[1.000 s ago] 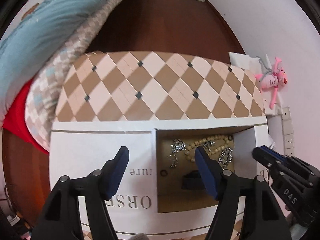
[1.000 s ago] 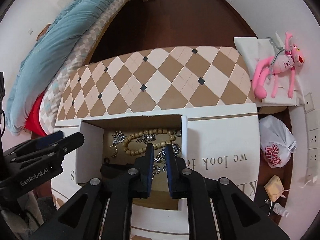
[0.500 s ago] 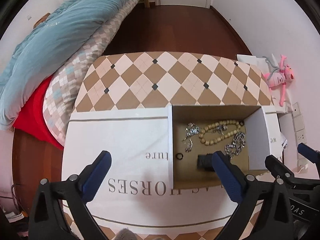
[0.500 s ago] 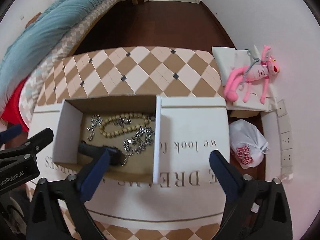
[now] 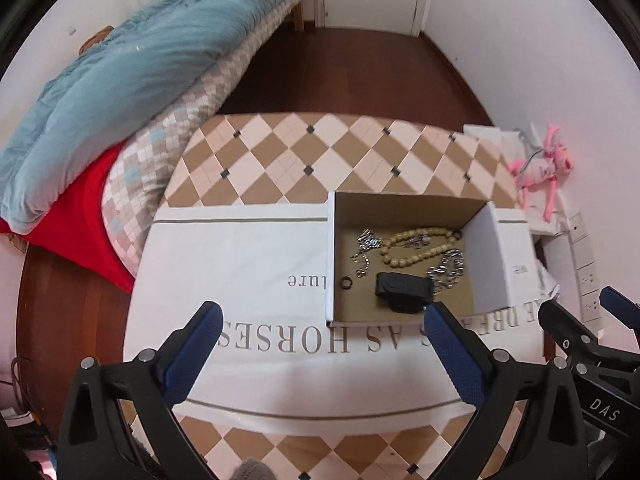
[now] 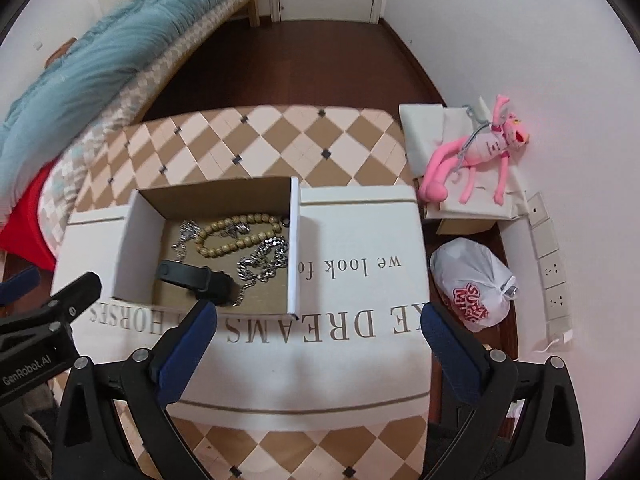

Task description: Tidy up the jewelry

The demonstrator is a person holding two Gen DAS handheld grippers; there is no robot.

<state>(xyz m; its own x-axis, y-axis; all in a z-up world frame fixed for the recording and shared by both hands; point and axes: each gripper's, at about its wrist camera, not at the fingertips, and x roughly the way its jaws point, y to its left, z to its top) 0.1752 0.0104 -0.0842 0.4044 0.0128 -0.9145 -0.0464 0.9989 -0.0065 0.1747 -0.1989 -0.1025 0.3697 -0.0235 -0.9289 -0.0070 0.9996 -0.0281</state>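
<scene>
— Tools?
— My left tool (image 5: pixel 320 344) and right tool (image 6: pixel 320 340): both spread wide, holding nothing.
— Jewelry?
— Bead necklace (image 6: pixel 236 236), silver chain (image 6: pixel 266 260) (black band (image 6: pixel 196 278) too) inside the box (image 6: pixel 294 248), mid-tabletop (image 6: pixel 280 140).

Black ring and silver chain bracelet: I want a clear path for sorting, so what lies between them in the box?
In the left wrist view, the black band lies between the black ring and the silver chain bracelet.

A checked tabletop (image 5: pixel 304 160) carries a white lettered cloth (image 5: pixel 248 264) (print upside down); an open cardboard box (image 5: pixel 404 206) sits directly on the cloth.
</scene>
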